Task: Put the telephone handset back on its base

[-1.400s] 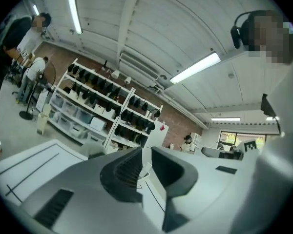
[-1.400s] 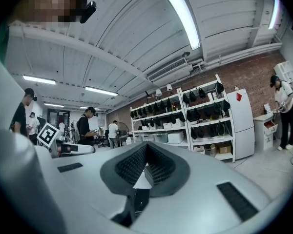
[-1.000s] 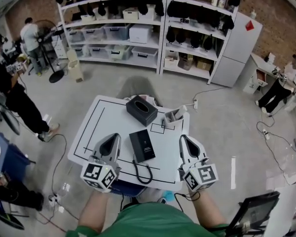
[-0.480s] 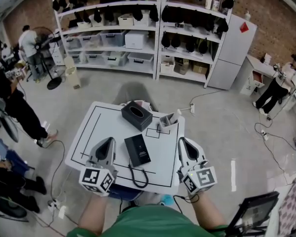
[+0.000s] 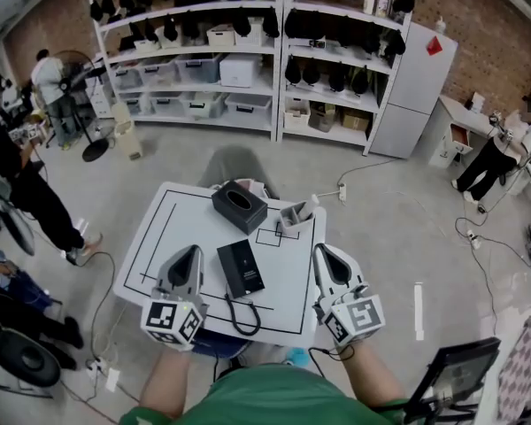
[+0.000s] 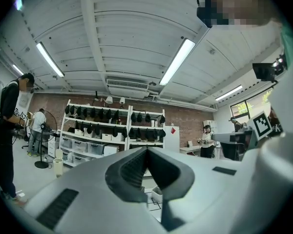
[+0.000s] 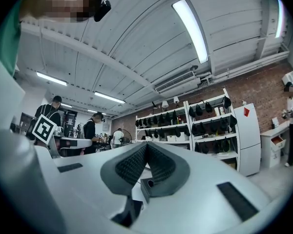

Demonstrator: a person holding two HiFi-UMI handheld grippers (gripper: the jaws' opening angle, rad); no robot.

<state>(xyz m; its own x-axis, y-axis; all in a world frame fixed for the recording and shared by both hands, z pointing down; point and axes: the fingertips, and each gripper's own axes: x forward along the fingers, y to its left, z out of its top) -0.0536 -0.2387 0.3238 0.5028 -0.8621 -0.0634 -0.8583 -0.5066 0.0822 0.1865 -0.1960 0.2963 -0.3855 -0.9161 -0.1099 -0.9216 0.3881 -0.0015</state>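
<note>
**Both tongs shut and empty, telephone lying between them**

No writing can be read anywhere. The only marks are the square black-and-white patterns on each gripper's cube, a red diamond on the tall white cabinet [image 5: 422, 78] at the far right, and thin black lines drawn on the white table [image 5: 150, 246]. A pale speck on the black telephone [image 5: 240, 267] is too small to read.

The telephone lies near the middle of the table, between the left gripper [image 5: 191, 253] and the right gripper [image 5: 319, 251], touching neither. From the head view the handset cannot be told apart from the base. Its black cord [image 5: 239, 312] loops toward the near edge.

Each gripper's own view shows its ribbed pads pressed together with nothing between them.

A black tissue box [image 5: 239, 206] sits at the far side of the table, with a slot on top and its contents unseen. Just right of it stands a small pale open holder [image 5: 292, 215]; what is in it is hard to make out. The shelves [image 5: 279, 60] against the brick wall carry clear bins [image 5: 199, 69], a white box [image 5: 241, 71] and rows of dark items too small to identify.

The grippers cover part of the table's near edge. In the gripper views the jaws hide nearly all of the table, and only the holder peeks out below the left gripper's jaws
</note>
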